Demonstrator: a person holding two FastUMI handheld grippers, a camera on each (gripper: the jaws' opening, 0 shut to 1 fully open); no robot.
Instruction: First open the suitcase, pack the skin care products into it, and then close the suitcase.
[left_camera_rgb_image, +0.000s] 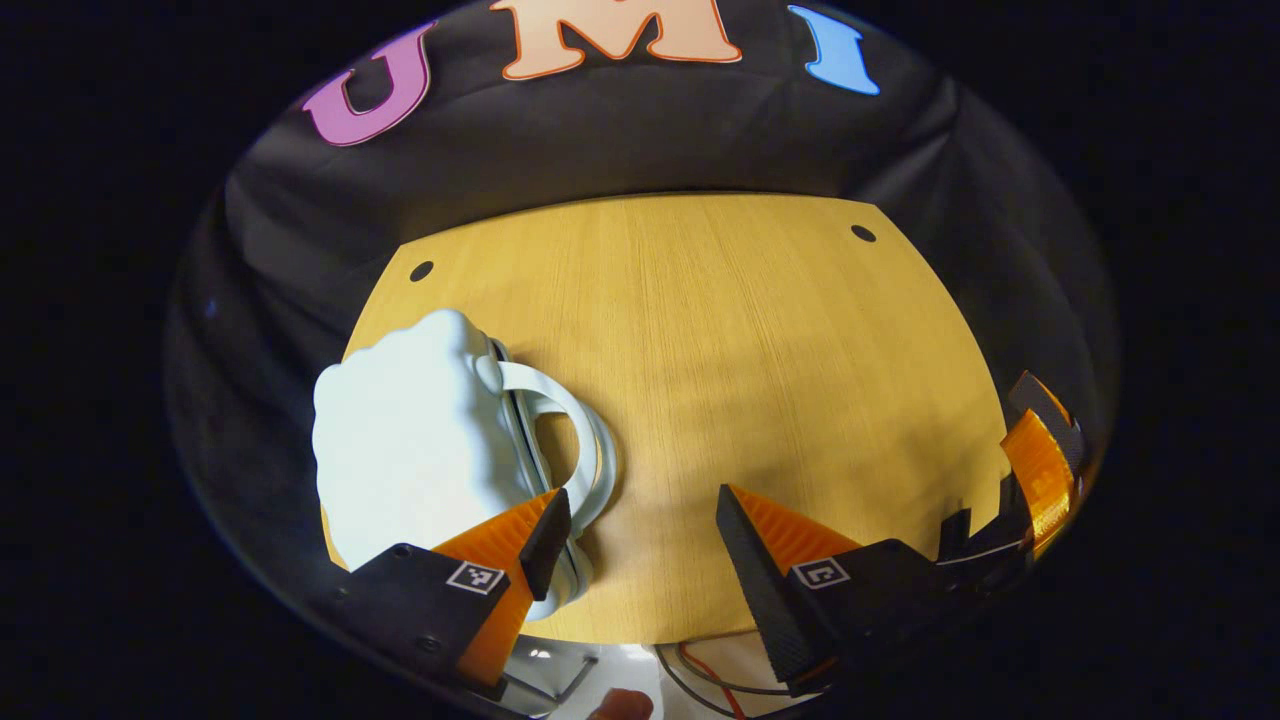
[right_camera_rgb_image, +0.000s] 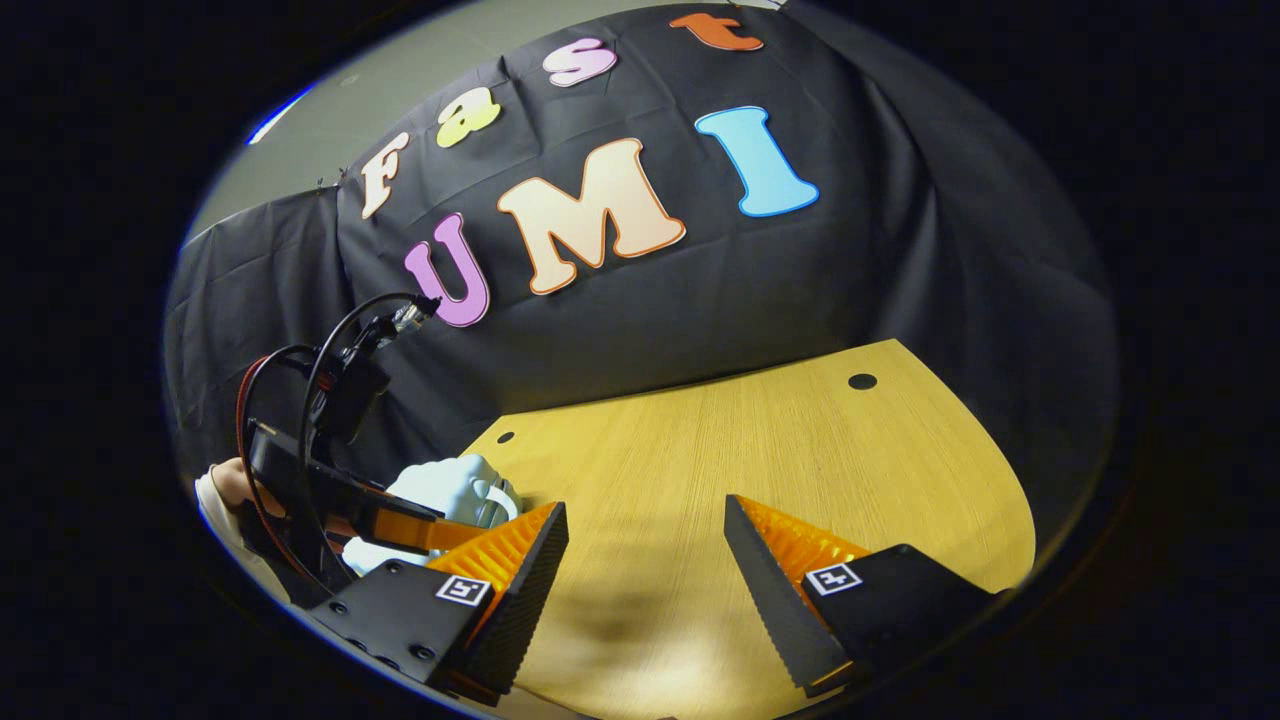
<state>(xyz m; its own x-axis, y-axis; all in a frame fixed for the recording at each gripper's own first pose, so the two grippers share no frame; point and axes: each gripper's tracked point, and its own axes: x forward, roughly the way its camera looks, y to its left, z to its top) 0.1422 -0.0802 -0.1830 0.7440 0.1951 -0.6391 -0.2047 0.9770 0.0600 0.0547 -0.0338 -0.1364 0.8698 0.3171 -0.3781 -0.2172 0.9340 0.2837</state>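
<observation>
Hovering left tool (left_camera_rgb_image: 640, 530) beside closed suitcase (left_camera_rgb_image: 420, 440)

A wooden counter (left_camera_rgb_image: 720, 400) carries a closed pale-blue suitcase (left_camera_rgb_image: 420, 450), lying at its left near corner.

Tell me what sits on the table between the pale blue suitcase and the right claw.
Nothing: in the left gripper view, bare wooden table stretches from the suitcase to the right claw at the far right edge. The right gripper view shows the same bare wood.

The suitcase (left_camera_rgb_image: 420, 440) — its near corner sits behind one finger; in the right gripper view the left gripper (right_camera_rgb_image: 400, 525) covers its side.
</observation>
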